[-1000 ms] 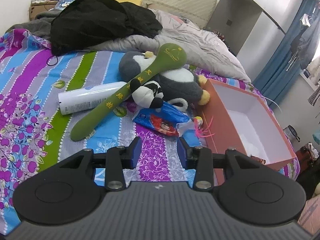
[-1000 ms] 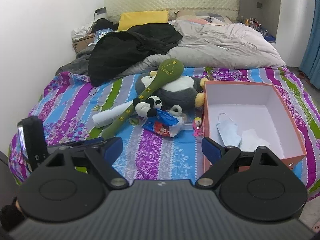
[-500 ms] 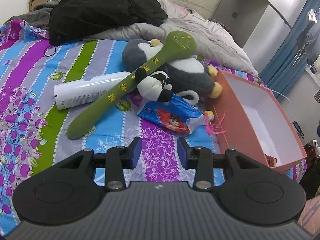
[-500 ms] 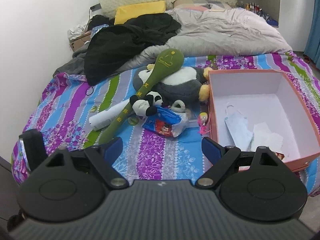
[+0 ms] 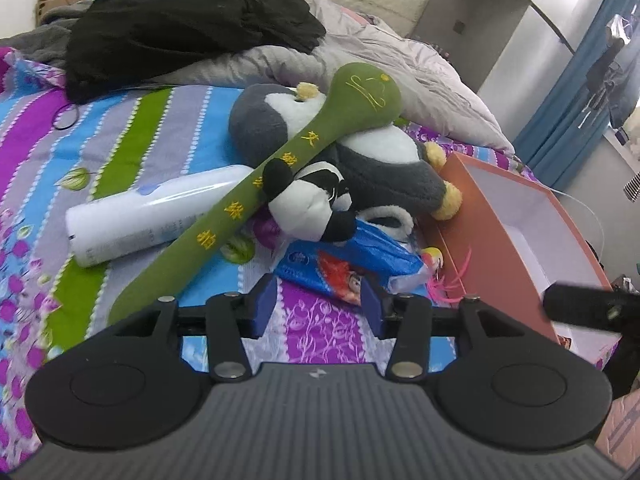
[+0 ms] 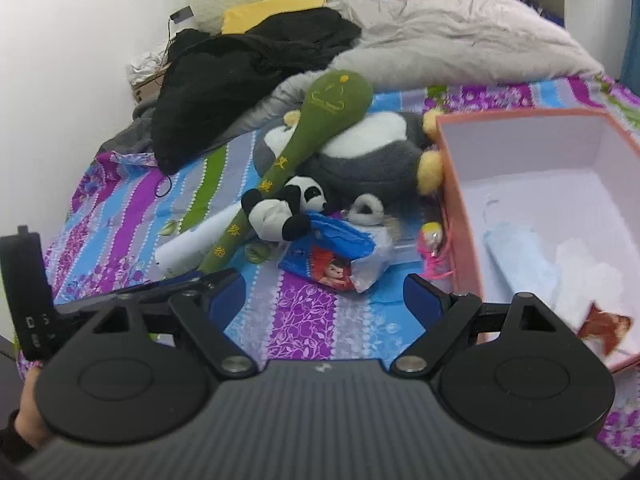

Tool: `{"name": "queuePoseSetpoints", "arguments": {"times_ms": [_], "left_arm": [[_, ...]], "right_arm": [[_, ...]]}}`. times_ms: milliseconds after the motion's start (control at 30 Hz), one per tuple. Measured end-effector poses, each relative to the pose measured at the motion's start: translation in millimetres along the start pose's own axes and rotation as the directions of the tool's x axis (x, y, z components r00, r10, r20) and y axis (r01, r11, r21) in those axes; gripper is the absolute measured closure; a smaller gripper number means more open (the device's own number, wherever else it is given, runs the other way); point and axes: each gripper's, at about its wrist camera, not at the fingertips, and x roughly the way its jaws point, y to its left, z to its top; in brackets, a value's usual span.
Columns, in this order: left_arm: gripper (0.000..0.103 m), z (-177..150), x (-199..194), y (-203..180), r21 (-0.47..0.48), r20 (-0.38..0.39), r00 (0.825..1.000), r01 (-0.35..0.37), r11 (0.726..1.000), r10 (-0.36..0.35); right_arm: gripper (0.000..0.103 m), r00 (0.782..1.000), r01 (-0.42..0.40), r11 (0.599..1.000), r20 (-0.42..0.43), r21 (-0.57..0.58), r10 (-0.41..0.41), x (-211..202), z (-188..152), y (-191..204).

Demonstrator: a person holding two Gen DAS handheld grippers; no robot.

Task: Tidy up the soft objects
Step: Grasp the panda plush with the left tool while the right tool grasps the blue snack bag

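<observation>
A pile of soft toys lies on the striped bed sheet. A long green plush mallet (image 5: 280, 176) (image 6: 304, 152) leans across a grey penguin plush (image 5: 384, 160) (image 6: 372, 156). A small panda plush (image 5: 316, 204) (image 6: 284, 210) lies in front, over a blue snack bag (image 5: 352, 264) (image 6: 332, 252). An orange box (image 5: 480, 236) (image 6: 452, 196) stands to the right. My left gripper (image 5: 318, 306) is open and empty, just short of the bag. My right gripper (image 6: 324, 298) is open wide and empty, before the bag.
A white bottle (image 5: 152, 224) lies under the mallet. A small pink toy (image 6: 430, 244) sits by the box wall. The box holds a blue mask (image 6: 516, 256) and tissue. A black garment (image 5: 184, 24) and grey duvet (image 6: 460, 36) lie behind. The left gripper shows at the right view's left edge (image 6: 28, 300).
Both grippers have moved forward toward the toy pile, which now looks larger. The left jaws have opened a little wider. Nothing on the bed has moved.
</observation>
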Motion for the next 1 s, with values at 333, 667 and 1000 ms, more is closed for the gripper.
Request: {"name": "queuePoseSetpoints", "arguments": {"times_ms": [333,667,1000], "left_arm": [[0.043,20,46,9,-0.041,0.016,0.999,0.049,0.998,-0.048],[0.041,39,86,17,-0.149,0.043,0.998,0.051,0.987,-0.045],[0.067,40,101,27,-0.246,0.052,0.999,0.016,0.969,-0.003]], "right_arm": [[0.016,0.998,0.027,0.998,-0.052,-0.048,-0.030,78,-8,-5],[0.029,0.996,0.082,0.994,0.034,-0.075,-0.080,134,-1,-19],[0.070,0.994,0.106,0.975,0.014,-0.195,-0.105,170,-10,-17]]}}
